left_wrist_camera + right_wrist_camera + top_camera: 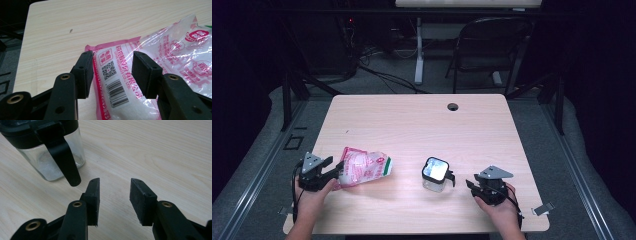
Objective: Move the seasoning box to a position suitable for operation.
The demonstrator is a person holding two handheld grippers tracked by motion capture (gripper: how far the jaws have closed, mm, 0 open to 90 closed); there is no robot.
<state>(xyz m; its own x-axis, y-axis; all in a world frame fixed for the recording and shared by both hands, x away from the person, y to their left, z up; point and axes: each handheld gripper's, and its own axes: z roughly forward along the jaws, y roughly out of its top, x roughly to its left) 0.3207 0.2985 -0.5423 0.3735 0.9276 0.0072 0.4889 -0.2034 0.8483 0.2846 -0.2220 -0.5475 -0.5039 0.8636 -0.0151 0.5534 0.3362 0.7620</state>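
A clear plastic bag with pink and red print, full of white grains, lies flat on the wooden table at the front left. My left gripper is at the bag's left end. In the left gripper view its jaws stand apart over the barcode end of the bag, and no squeeze shows. A small glass jar with a black lid and handle stands at front centre. My right gripper sits just right of it, open. In the right gripper view the jaws hold nothing, and the jar is ahead to the left.
A round cable hole is near the table's far edge. A folding chair and a white stand leg stand beyond the table. A metal clip juts from the front right corner.
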